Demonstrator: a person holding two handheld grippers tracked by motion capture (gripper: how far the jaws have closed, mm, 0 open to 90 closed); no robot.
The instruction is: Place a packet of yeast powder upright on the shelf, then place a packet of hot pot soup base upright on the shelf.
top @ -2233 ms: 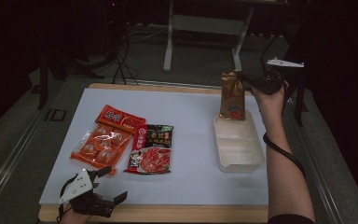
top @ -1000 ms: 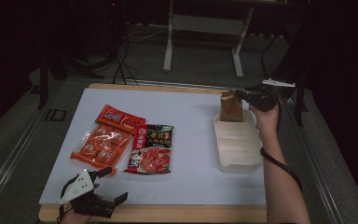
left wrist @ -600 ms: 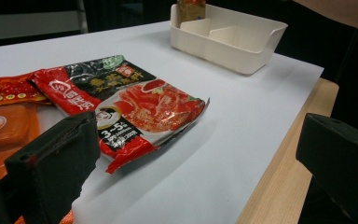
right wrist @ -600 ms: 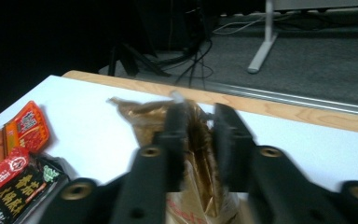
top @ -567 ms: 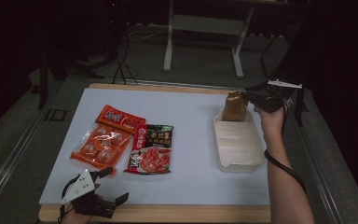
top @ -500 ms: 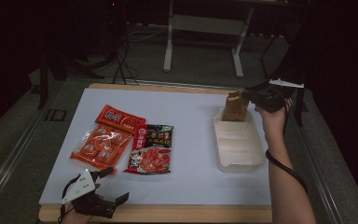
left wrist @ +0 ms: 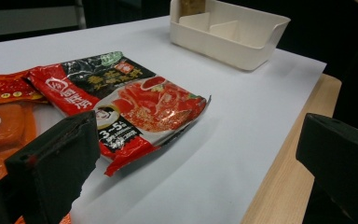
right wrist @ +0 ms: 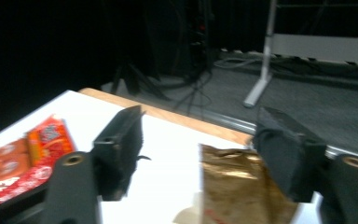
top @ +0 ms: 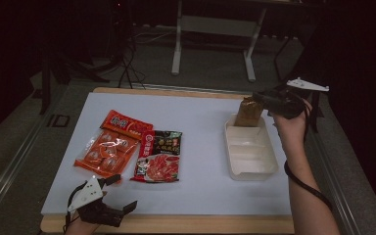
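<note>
A gold-brown pouch (top: 248,112) stands upright in the far compartment of the cream divided tray (top: 252,169) on the right of the table. My right gripper (top: 260,98) hovers just above and right of the pouch's top. Its jaws have just been opening and stand open, and the pouch (right wrist: 242,186) sits below them untouched by either jaw. My left gripper (top: 123,192) rests at the table's near left edge, open with nothing in it. Ahead of it lies a red and black food packet (left wrist: 140,102).
An orange snack packet (top: 108,147) lies beside the red and black packet (top: 159,156) on the white sheet (top: 200,186). The tray's (left wrist: 242,46) two near compartments hold nothing. Past the table's far edge, a metal stand (top: 213,24) and cables sit on the dark floor.
The right gripper lowered the pouch into the tray's far compartment, opened and let it go, then rose and drew back to the right. The left gripper stayed put.
</note>
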